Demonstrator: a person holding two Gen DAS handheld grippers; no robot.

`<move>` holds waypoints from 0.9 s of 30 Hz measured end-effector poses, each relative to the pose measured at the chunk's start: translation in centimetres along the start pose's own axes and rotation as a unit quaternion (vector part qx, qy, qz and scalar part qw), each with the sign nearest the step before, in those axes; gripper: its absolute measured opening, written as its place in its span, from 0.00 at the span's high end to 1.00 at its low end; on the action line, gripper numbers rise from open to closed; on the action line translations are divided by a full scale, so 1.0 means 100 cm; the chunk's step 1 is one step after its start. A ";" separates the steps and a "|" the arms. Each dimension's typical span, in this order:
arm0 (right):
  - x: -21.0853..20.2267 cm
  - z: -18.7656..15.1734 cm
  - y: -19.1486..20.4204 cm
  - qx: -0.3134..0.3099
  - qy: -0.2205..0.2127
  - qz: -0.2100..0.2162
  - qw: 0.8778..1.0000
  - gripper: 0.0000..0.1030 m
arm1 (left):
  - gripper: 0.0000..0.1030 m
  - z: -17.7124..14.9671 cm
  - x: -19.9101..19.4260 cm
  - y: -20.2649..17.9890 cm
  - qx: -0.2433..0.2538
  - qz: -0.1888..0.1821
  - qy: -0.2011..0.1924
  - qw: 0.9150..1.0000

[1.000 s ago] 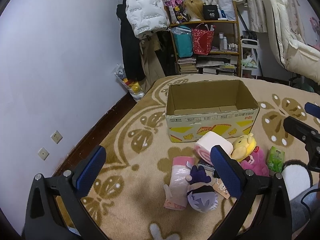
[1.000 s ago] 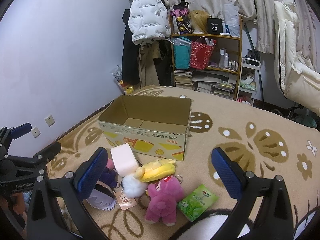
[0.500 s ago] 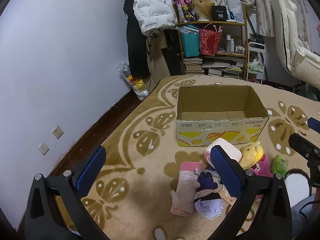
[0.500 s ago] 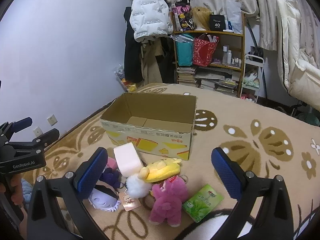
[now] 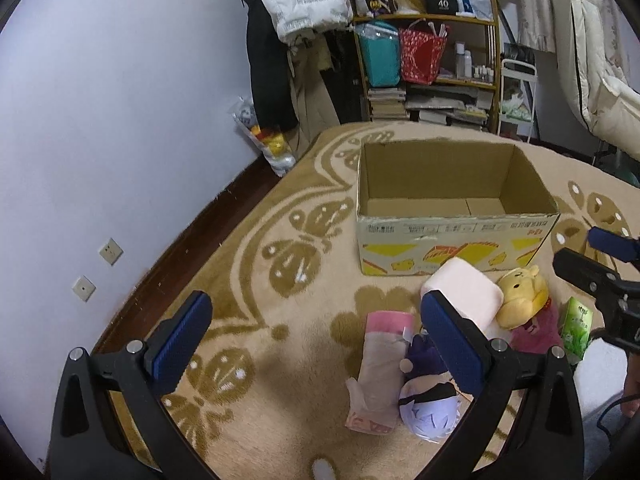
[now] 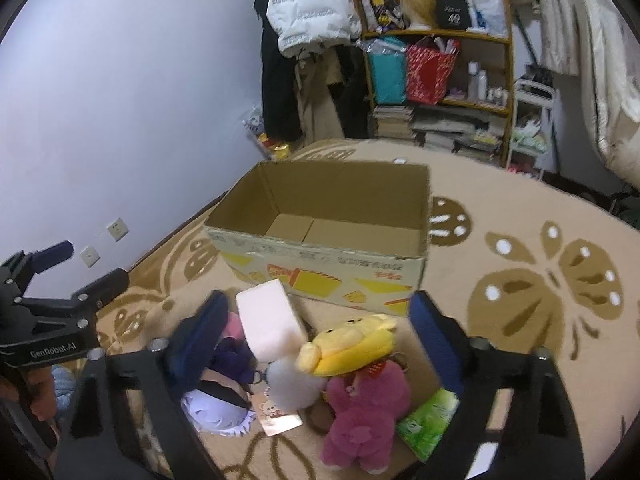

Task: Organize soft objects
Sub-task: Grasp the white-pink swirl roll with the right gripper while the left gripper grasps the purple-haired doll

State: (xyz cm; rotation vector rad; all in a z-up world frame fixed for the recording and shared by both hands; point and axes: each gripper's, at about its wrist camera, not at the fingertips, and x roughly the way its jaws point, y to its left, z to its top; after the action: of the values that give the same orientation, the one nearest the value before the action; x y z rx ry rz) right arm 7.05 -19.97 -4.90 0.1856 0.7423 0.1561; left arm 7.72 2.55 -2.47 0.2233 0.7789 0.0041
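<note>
Far ahead of your jaws a wooden shelf (image 5: 430, 20) carries a teal bag (image 5: 379, 58) beside a red bag (image 5: 422, 56), with stacked books (image 6: 394, 120) below. Left of it hangs a white puffer jacket (image 6: 308, 4). Two wall sockets (image 5: 98, 266), probably, sit far left.

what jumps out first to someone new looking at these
An open, empty cardboard box sits mid-rug. Just in front of it lies a heap of soft things: a yellow bear, a pink plush and a pale pink block. The right gripper hangs open over that heap.
</note>
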 end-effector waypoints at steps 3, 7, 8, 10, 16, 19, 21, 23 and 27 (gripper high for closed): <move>0.014 0.000 -0.003 0.009 0.016 0.023 1.000 0.20 | 0.00 -0.002 0.010 0.001 -0.007 -0.007 0.014 1.000; 0.031 0.002 -0.002 0.011 0.031 0.054 0.998 0.23 | 0.00 -0.004 0.026 -0.002 -0.009 -0.011 0.036 0.999; 0.037 0.003 -0.002 0.012 0.036 0.062 0.997 0.23 | 0.00 -0.005 0.029 -0.003 -0.008 -0.011 0.040 0.999; 0.050 0.005 -0.001 0.014 0.049 0.081 0.995 0.28 | 0.00 -0.007 0.038 -0.006 -0.003 -0.014 0.053 0.999; 0.080 0.001 0.009 -0.007 0.088 0.102 0.991 0.46 | 0.00 -0.012 0.060 -0.016 0.010 -0.025 0.083 0.996; 0.087 -0.003 0.012 -0.018 0.103 0.112 0.988 0.49 | 0.00 -0.015 0.068 -0.021 0.015 -0.030 0.096 0.995; 0.092 -0.005 0.014 -0.022 0.112 0.124 0.986 0.49 | 0.00 -0.017 0.072 -0.022 0.015 -0.037 0.105 0.994; 0.097 -0.007 0.013 -0.023 0.119 0.127 0.984 0.49 | 0.00 -0.019 0.077 -0.024 0.014 -0.046 0.117 0.992; 0.106 -0.011 0.011 -0.017 0.132 0.139 0.981 0.48 | 0.00 -0.023 0.088 -0.027 0.008 -0.072 0.142 0.987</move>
State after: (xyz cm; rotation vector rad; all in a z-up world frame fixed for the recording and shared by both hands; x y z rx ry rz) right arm 13.95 -16.60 -12.39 0.2382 0.9759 0.4668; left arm 12.18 1.13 -10.71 0.1820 1.0790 -0.1096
